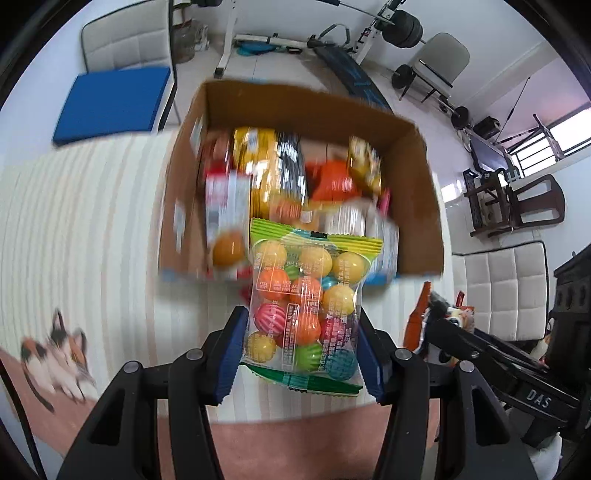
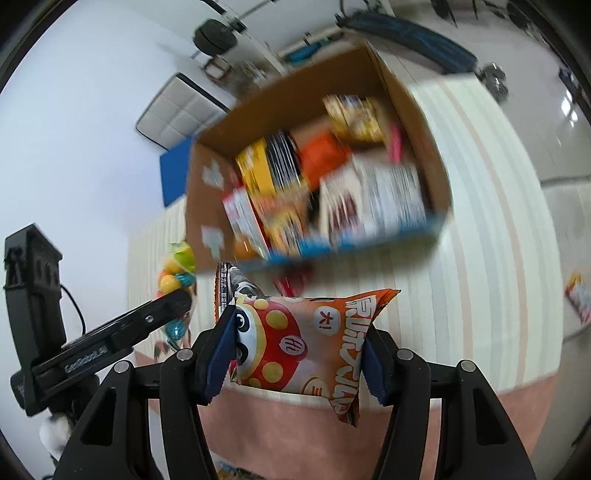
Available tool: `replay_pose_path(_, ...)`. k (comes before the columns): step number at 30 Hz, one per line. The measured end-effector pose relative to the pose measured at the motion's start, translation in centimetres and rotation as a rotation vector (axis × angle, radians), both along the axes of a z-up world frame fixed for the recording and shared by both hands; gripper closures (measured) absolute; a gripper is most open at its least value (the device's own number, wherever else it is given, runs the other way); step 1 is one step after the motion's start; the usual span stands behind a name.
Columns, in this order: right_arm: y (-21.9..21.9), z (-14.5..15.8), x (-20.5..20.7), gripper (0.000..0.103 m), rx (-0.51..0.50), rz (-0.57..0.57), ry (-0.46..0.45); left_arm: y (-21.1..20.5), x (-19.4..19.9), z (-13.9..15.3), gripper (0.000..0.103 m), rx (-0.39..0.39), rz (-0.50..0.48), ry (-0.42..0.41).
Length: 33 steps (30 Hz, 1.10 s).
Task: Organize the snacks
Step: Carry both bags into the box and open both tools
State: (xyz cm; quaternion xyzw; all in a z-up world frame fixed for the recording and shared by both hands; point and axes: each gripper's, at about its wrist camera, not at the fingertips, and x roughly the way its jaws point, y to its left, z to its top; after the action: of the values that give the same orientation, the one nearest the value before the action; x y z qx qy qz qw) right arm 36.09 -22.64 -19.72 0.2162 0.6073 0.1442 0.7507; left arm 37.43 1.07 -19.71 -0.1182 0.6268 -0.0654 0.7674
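My left gripper [image 1: 301,332] is shut on a clear bag of coloured gumballs [image 1: 306,306], held above the striped tablecloth just in front of the open cardboard box [image 1: 295,107]. The box holds several snack packets [image 1: 273,177] and is blurred. My right gripper [image 2: 299,343] is shut on an orange snack bag with a cartoon face [image 2: 303,343], held near the front of the same box [image 2: 280,99]. The left gripper [image 2: 122,332] with the gumball bag [image 2: 177,269] shows at the left in the right wrist view.
The box stands on a table with a striped cloth [image 1: 85,229] that has a cat print [image 1: 55,354]. A small snack packet [image 2: 578,299] lies at the table's right side. White chairs [image 1: 129,40], a blue cushion [image 1: 110,103] and gym equipment [image 1: 369,26] stand behind.
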Motion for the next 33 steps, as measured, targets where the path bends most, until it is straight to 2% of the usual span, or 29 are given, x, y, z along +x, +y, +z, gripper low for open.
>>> replay_pose_path(4, 1.0, 1.2, 6.1, 0.04, -0.041, 0.025, -0.048, 0.6, 6.3, 0.2, 0.05, 0.013, 0.012, 0.014)
replay_pose_path(9, 3.3, 0.1, 13.7, 0.04, -0.111, 0.086, -0.059, 1.6, 13.2, -1.8, 0.05, 0.017, 0.026, 0.064)
replay_pose_path(14, 4.9, -2.2, 19.2, 0.04, -0.155, 0.157, -0.041, 2.4, 17.6, -4.3, 0.05, 0.035, 0.029, 0.129)
replay_pose_path(19, 6.9, -4.8, 23.1, 0.038, -0.176, 0.227, -0.025, 2.8, 19.8, -6.2, 0.05, 0.051, 0.021, 0.186)
replay_pose_path(20, 7.1, -5.4, 23.5, 0.037, -0.177, 0.231, -0.003, 2.9, 20.1, -6.6, 0.049, 0.046, 0.025, 0.202)
replay_pose_path(21, 7.2, -6.0, 23.9, 0.026, -0.18, 0.236, 0.012, 3.0, 20.3, -6.9, 0.048, 0.032, 0.033, 0.21)
replay_pose_path(22, 7.3, -6.4, 24.0, 0.008, -0.185, 0.237, 0.015, 3.1, 20.4, -7.1, 0.044, 0.024, 0.04, 0.21)
replay_pose_path(25, 7.0, -6.7, 24.2, 0.007, -0.217, 0.227, 0.011, 2.9, 20.3, -6.9, 0.025, 0.04, 0.033, 0.192)
replay_pose_path(33, 5.8, -6.3, 22.9, 0.007, -0.27, 0.206, 0.011, 1.9, 19.3, -6.5, 0.017, 0.068, 0.021, 0.171)
